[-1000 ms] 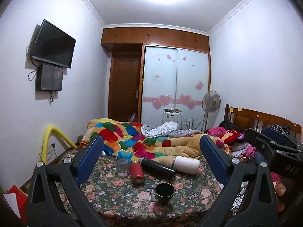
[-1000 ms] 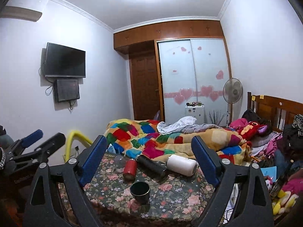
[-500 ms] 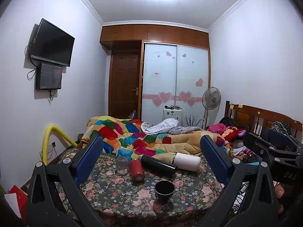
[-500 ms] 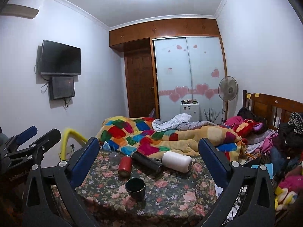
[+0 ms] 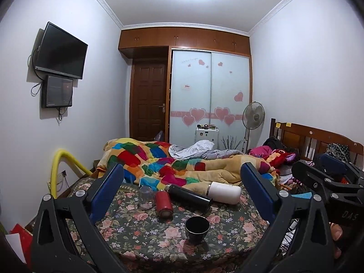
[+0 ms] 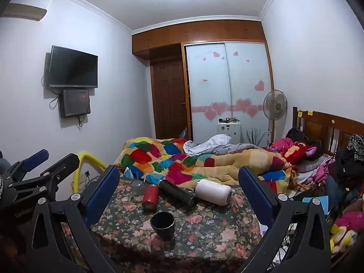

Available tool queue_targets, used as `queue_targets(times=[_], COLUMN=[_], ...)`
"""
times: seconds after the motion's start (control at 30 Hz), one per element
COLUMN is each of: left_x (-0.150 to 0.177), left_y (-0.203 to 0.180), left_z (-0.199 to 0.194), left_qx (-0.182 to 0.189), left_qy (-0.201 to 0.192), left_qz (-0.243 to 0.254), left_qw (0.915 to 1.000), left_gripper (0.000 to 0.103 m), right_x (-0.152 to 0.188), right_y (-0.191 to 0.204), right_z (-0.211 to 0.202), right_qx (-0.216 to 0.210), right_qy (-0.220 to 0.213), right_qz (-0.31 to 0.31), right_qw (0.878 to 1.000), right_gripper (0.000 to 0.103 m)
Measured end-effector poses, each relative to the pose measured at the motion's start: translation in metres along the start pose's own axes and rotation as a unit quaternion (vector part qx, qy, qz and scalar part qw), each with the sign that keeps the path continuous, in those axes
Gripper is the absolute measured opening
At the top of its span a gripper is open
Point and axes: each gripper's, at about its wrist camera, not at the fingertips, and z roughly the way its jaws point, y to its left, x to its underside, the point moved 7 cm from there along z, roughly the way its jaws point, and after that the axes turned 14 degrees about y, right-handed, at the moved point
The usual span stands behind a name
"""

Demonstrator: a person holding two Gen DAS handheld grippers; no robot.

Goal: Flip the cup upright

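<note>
Currently, both tools are hovering above the near edge of the bench (image 5: 227,245), each with its blue-padded fingers spread wide and gripping nothing. The left tool (image 5: 182,195) is showing in its own view, and its body is also appearing at the left edge of the right wrist view. The right tool (image 6: 179,195) is likewise sitting spread in its own view.

The black cup (image 5: 197,229) is standing mouth-up on the floral cloth near the bench's front edge, apart from the other items and touching neither tool. In the right wrist view the same cup (image 6: 163,225) is sitting left of centre, nearer the front edge.

Behind it, toward the far edge, a red can (image 5: 163,206) is lying on its side. A black flask (image 5: 190,197) is lying just beside the can, and a white flask (image 5: 224,192) is lying by the flask's far end toward the far right corner. A clear glass (image 5: 145,194) is standing inverted, just left of the can. A patchwork quilt (image 5: 173,159) is lying heaped on the bed beyond the far edge.
</note>
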Motion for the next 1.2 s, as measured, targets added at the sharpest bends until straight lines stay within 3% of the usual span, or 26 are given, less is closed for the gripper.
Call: queue_targets(times=[1.2], left_x=[0.0], left_y=[-0.005], left_z=[0.013], left_qx=[0.023], left_qy=[0.012], left_qz=[-0.005], left_qw=[0.9996], left_gripper=[0.103], right_x=[0.002], right_y=[-0.007], right_z=[-0.001], right_qx=[0.002], right_qy=[0.004], right_qz=[0.007], right_qw=[1.0], right_gripper=[0.103])
